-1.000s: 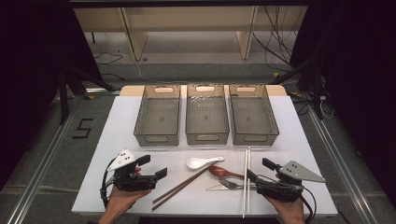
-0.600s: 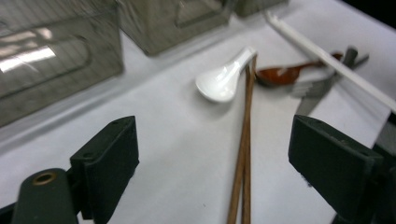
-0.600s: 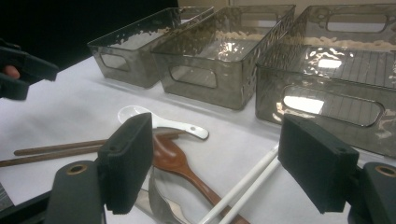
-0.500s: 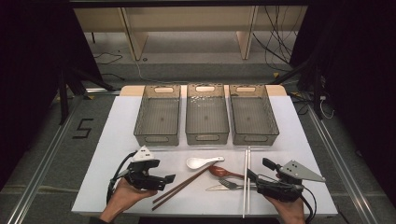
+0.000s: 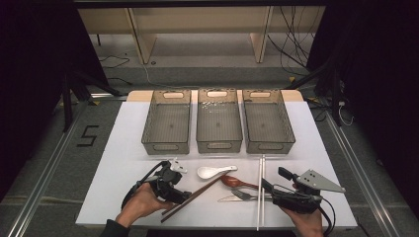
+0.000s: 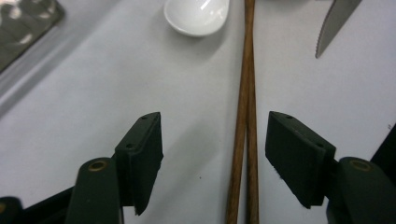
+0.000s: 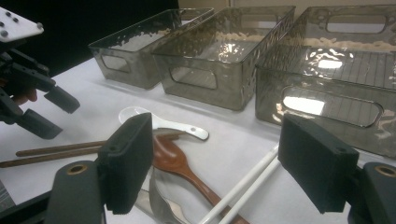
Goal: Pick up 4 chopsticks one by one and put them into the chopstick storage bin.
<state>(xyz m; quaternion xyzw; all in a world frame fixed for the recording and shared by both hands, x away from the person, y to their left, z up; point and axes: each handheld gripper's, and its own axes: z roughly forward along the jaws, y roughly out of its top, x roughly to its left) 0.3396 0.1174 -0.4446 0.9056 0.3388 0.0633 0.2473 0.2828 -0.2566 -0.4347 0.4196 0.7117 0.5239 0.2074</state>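
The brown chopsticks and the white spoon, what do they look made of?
Brown chopsticks: probably wood, matte, with visible lengthwise grain. White spoon: likely glazed ceramic, though glossy plastic is possible; smooth with bright highlights on the bowl.

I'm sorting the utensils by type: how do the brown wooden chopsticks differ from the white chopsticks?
The brown wooden chopsticks are dark with visible grain; the white chopsticks are plain and pale. The brown pair lies diagonally across the table, the white pair nearly straight toward the bins. The brown pair sits between the open fingers of the left gripper, untouched; the white pair lies beside the right gripper. Both pairs lie flat, sticks side by side.
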